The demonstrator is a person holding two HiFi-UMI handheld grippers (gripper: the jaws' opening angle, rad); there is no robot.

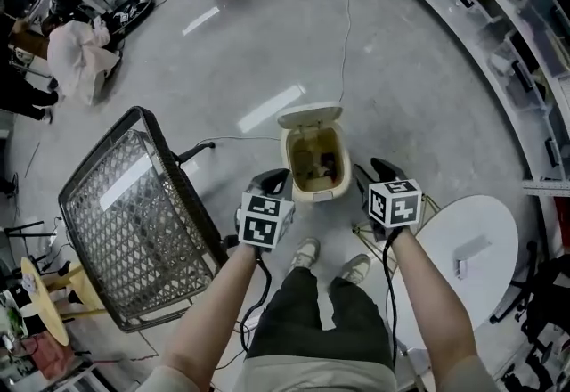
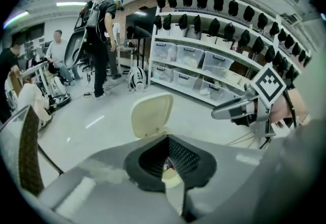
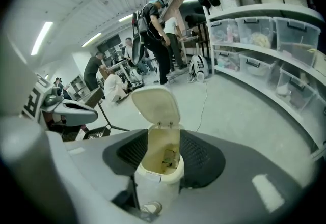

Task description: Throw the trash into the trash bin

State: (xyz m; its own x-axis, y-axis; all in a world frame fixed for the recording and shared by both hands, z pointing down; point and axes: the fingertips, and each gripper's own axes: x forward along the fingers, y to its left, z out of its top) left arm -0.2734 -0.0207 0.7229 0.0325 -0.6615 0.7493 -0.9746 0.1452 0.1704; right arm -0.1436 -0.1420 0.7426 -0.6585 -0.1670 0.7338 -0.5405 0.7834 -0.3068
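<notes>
Nearest, off the left forearm (image 1: 218, 310): left gripper (image 1: 272, 178) poised just left of the trash bin (image 1: 313, 194), jaws slightly apart, gripping nothing. Between both tools, lid (image 1: 309, 117) tipped back to keep the mouth clear, trash (image 1: 319, 166) lying inside. Just right of the bin, right gripper (image 1: 376, 169), jaws about half apart and empty, seemingly with the drop done.

Two bare forearms (image 1: 212, 314) reach up from the lower frame, side by side. The black, cube-topped left hand-held gripper (image 1: 271, 176) has its jaws narrowly apart and empty. The matching right hand-held gripper (image 1: 378, 167) gapes wider, also empty.
</notes>
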